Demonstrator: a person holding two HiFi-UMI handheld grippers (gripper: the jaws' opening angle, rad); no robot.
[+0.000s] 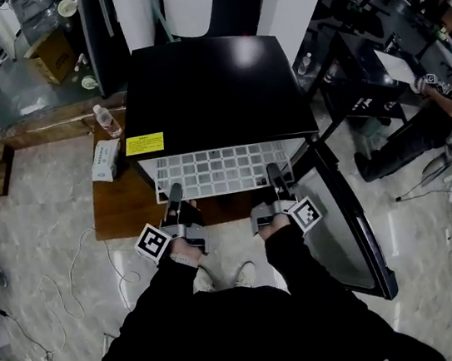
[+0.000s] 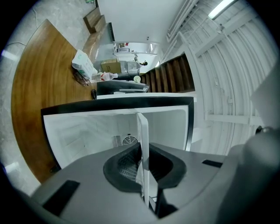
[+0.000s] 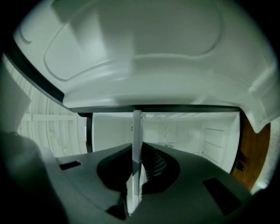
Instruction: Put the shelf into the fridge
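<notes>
Far left, a water bottle (image 1: 106,120) and a white pack (image 1: 105,160) lie on the wooden board (image 1: 121,212) beside the black fridge (image 1: 212,85). The left hand-held gripper (image 1: 174,195) has its jaws nearly closed, clamped on the near edge of the white wire shelf (image 1: 223,170) toward its left corner. The shelf lies level at the fridge's open front: far edge under the black top, near edge sticking out toward the person. The right hand-held gripper (image 1: 276,178) is clamped the same way near the right corner. Both gripper views show the white cavity ahead. The door (image 1: 346,225) stands open at right.
</notes>
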